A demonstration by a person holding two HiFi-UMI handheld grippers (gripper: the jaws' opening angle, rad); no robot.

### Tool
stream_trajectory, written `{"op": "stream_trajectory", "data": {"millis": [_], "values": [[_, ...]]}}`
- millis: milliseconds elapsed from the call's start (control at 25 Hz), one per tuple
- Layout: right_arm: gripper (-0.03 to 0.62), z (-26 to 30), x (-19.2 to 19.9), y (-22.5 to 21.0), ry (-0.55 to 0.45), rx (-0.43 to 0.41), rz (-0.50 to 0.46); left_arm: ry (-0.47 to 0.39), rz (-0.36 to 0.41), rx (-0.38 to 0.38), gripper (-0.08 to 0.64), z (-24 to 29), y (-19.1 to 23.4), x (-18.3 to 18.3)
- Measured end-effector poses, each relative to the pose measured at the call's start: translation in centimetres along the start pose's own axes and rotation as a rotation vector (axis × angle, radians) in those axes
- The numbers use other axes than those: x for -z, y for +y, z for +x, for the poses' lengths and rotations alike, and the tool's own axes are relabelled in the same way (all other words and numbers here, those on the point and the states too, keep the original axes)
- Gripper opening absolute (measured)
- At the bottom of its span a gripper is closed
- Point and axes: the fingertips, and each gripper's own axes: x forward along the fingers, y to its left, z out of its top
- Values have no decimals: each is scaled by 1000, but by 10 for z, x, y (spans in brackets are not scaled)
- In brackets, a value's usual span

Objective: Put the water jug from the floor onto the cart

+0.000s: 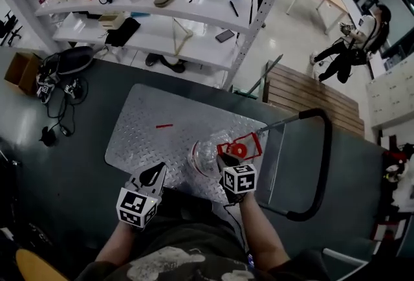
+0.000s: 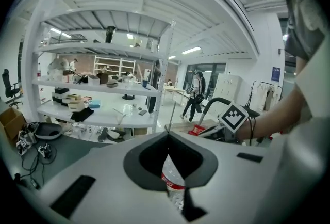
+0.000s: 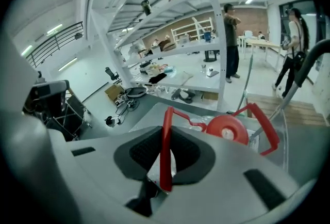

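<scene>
**Right gripper clamped on the jug's handle, jug over the cart deck**

The right gripper (image 3: 166, 134) has its jaws closed on the red handle (image 3: 165, 152) of the water jug (image 1: 208, 155). In the right gripper view the upright bar of that handle runs straight between the two dark pads. The rest of the handle arches away to the red cap (image 3: 227, 129).

The left gripper (image 2: 168, 138) sits just to the left of the jug in the head view. Its jaws are pressed together at the tips with nothing between them. In the left gripper view the jug's clear body and red label show only through the gap lower down, beyond the jaws.

The jug stands upright over the near right part of the cart (image 1: 145, 121), close to the near edge of its diamond-plate deck. The pictures do not settle whether its base rests on the deck or hangs just above it. A short red strip (image 1: 164, 125) lies farther out on the deck, well apart from the jug. The cart's black push handle (image 1: 325, 163) loops round on the right.

Beyond the cart a white shelf rack (image 1: 194, 11) holds assorted gear. A wooden pallet (image 1: 307, 95) lies on the floor to its right, and cables (image 1: 57, 95) lie on the floor to the left.
</scene>
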Motion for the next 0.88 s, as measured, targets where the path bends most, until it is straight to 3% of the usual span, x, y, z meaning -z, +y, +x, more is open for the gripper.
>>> {"op": "stream_trajectory", "data": {"millis": [440,720,880], "values": [[35,59,-19,54,-10,-4,78,53,10,76,6,22,60,-3],[35,71,0,76,77,-36,31,58,36,118,6,28,54,-5],[35,65,4,79,69,-47,20,44,46,130,6,28,45,-9]]}}
